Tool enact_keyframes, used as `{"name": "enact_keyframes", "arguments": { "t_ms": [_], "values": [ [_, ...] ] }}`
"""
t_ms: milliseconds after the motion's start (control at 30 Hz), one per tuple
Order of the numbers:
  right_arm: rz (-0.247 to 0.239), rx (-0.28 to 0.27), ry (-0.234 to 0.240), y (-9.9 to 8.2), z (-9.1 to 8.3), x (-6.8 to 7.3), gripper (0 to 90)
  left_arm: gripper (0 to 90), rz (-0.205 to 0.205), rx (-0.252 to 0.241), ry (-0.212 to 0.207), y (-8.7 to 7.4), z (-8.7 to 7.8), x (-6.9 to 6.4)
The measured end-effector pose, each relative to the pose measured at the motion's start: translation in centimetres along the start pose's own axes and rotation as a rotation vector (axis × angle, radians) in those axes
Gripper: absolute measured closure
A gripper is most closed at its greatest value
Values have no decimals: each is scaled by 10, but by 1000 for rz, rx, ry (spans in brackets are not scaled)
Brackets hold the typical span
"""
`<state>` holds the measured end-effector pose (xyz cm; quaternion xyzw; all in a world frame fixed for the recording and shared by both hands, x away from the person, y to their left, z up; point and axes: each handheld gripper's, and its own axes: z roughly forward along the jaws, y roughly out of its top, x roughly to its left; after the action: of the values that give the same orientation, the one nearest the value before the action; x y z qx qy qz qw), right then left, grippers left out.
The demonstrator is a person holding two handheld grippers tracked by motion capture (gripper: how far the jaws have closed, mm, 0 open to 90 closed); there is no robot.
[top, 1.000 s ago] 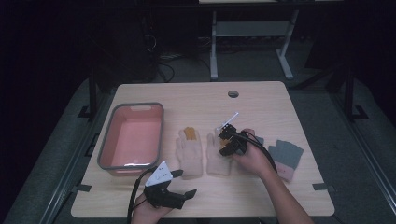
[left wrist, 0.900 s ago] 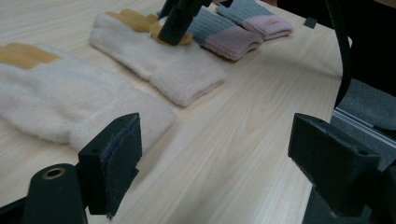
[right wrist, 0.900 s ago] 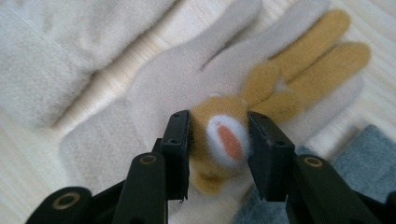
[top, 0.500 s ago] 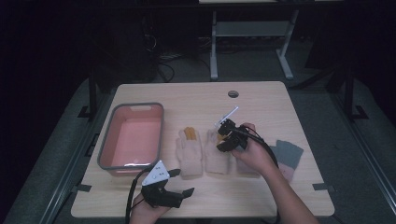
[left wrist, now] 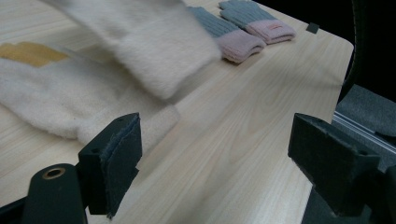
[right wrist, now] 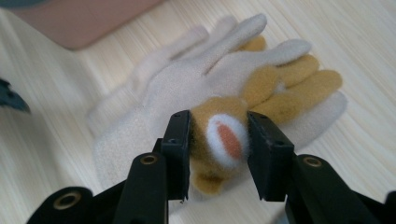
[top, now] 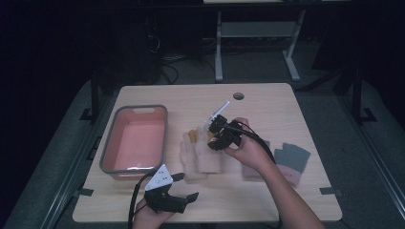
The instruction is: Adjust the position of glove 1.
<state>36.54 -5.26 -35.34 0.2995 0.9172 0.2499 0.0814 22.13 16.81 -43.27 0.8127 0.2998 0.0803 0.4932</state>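
No words or numbers to read here. The pink cuff point(left wrist: 271, 31) carries a small tag, but nothing on it can be made out; bin point(top: 134, 143), table point(top: 267, 102) and gloves are bare.

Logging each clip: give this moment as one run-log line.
right gripper: shut on fuzzy cream-and-tan glove, lifted | left gripper: open, idle | second cream glove: flat by pink tub

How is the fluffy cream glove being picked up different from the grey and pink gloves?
The cream glove is fluffy with mustard patches; the grey and pink gloves look knitted. The cream glove is pinched in the right gripper and hangs above the table; the grey and pink gloves lie flat, untouched. All have fingers.
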Motion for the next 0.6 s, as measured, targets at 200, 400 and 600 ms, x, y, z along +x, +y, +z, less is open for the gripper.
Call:
{"name": "enact_keyframes", "arguments": {
  "t_ms": [200,400,600],
  "values": [
    [-25,2,33,16,14,7,620,175,4,-1,0,1,-2,0],
    [-39,10,64,23,26,10,618,176,-3,-11,3,1,-4,0],
    [-44,17,94,27,37,12,616,175,2,-11,1,1,-3,0]
  ]
}}
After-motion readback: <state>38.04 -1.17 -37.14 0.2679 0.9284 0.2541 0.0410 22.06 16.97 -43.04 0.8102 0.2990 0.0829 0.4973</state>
